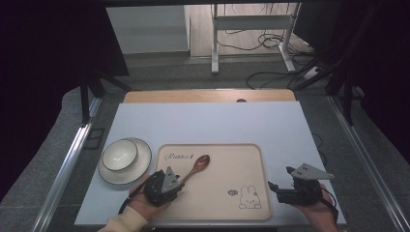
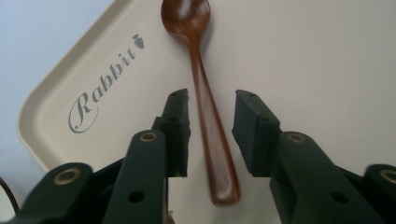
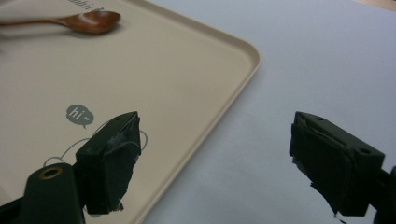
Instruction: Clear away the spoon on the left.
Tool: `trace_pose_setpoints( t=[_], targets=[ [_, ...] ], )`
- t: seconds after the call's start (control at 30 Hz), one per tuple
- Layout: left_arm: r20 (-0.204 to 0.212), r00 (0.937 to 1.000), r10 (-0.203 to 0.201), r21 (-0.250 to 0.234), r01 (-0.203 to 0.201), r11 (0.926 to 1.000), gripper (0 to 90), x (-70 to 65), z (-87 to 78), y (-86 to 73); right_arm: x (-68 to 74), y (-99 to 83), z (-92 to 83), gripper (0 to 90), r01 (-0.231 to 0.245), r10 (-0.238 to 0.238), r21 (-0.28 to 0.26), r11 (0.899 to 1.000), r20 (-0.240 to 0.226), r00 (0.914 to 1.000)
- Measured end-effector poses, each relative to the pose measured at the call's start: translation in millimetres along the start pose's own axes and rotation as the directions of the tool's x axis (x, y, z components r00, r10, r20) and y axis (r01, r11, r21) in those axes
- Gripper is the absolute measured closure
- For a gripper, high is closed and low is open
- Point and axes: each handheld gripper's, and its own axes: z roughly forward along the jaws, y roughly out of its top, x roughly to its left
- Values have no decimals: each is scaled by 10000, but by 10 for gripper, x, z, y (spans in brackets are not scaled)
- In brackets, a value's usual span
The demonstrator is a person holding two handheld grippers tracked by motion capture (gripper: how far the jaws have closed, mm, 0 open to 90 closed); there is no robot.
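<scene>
A pale blue worktop (image 1: 212, 123) is seen from above, with a beige tray (image 1: 241, 164) set near its front edge. The tray is printed with the word "Rabbit" at its far left corner and a rabbit drawing at its near right corner. A dark wooden spoon (image 1: 196, 166) is laid on the left part of the tray, its bowl pointed toward the far side and its handle slanted toward the near left. The left hand-held gripper (image 1: 178, 178) is held by a hand (image 1: 145, 205) over the tray's near left corner; in the left gripper view its jaws are seen parted, one on either side of the spoon's handle (image 2: 212, 140), with a gap left on each side so that the handle is not pinched. The right hand-held gripper (image 1: 278, 188) is held by the other hand (image 1: 319, 215) just right of the tray, and its jaws are spread wide, one over the tray's edge (image 3: 201, 121) and one over the bare worktop. A white bowl (image 1: 119, 154) is stood on a white plate (image 1: 140, 166) to the left of the tray.
</scene>
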Motion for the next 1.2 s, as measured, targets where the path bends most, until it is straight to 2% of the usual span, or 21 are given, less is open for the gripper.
trace_pose_setpoints(
  t=[0.13, 0.27, 0.37, 0.47, 0.6, 0.73, 1.0, 1.1, 1.2],
  targets=[
    [-118, 9997, -232, -171, 230, 9996, 507, 20, -34, 13, 3, 1, 1, 168, -2, 2, 0, 10000, -1, 10000],
    [-246, 9969, -747, -584, 732, 9956, 399, 89, -112, 25, -3, -1, 4, 168, -46, 46, -3, 10000, 3, 10000],
    [-307, 9949, -966, -697, 943, 9931, 360, 139, -136, 15, -15, -4, 8, 168, -64, 64, 36, 10000, -4, 10000],
    [-173, 9932, -1153, -564, 1141, 9919, 324, 177, -129, 4, -22, -5, 14, 169, -74, 74, -10, 10000, -2, 10000],
    [-309, 9917, -1245, -748, 1219, 9897, 310, 233, -176, 13, -26, -9, 15, 169, -86, 86, -39, 10000, 10, 10000],
    [-354, 9869, -1571, -983, 1530, 9833, 293, 301, -245, -4, -43, -23, 23, 169, -196, 196, 1, 9998, -4, 9998],
    [-529, 9827, -1774, -1233, 1698, 9777, 281, 389, -388, -74, -57, -54, -9, 169, -273, 273, -22, 9996, 25, 9996],
    [-637, 9794, -1915, -1296, 1821, 9747, 277, 421, -448, -118, -64, -63, -12, 169, -276, 276, -6, 9996, 41, 9996],
    [-783, 9736, -2146, -1431, 2020, 9689, 275, 444, -517, -188, -69, -81, -22, 169, -225, 225, 50, 9997, 52, 9997]
  ],
)
